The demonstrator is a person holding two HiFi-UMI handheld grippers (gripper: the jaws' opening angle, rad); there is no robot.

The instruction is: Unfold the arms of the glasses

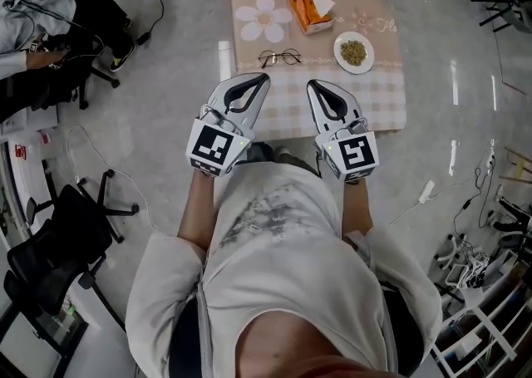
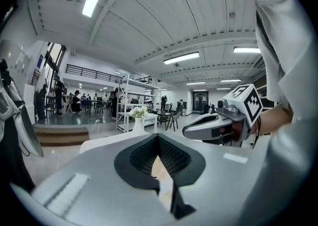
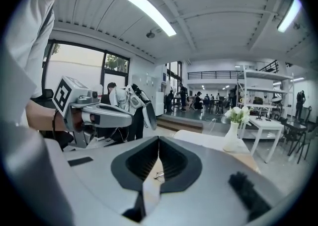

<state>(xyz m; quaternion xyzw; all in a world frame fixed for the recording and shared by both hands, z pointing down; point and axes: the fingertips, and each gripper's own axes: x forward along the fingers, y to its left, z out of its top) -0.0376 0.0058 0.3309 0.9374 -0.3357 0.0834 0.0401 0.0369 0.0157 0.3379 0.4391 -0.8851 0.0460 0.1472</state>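
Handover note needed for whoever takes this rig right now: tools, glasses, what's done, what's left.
Left tool: shut, empty, in the air on the near side of the glasses.
Right tool: shut, empty, alongside it.
Glasses: on the checked cloth, left of the plate, untouched; arms look folded.
Done: nothing.
Left: open the tools, steady the frame, unfold both arms.

Orange box (image 1: 309, 11) beside plate (image 1: 338, 51) on checked cloth (image 1: 366, 95); black chair (image 1: 73, 220) left.
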